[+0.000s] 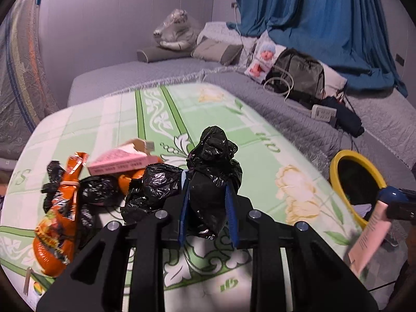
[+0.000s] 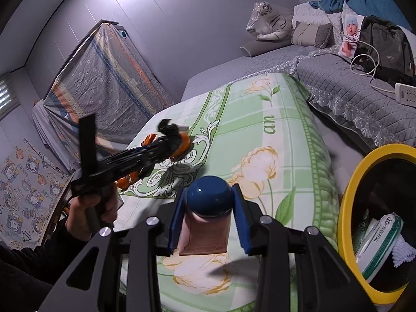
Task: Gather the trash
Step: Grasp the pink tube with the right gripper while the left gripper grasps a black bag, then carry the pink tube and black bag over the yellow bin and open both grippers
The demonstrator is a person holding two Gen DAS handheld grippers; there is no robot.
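Trash lies heaped on the green floral quilt (image 1: 182,109): beside its right edge stands the yellow-rimmed bin (image 1: 338,166), above it the left gripper (image 1: 208,208) clamps a black bag (image 1: 213,161), the right gripper (image 2: 209,215) a blue-capped pink tube (image 2: 205,231)

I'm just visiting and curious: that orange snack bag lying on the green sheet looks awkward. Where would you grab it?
Grip the orange snack bag at its narrow neck, cinched by a rubber band; the lower body looks too bulging for the gripper. Come from above, fingers straddling the neck, since black bags crowd its right side.
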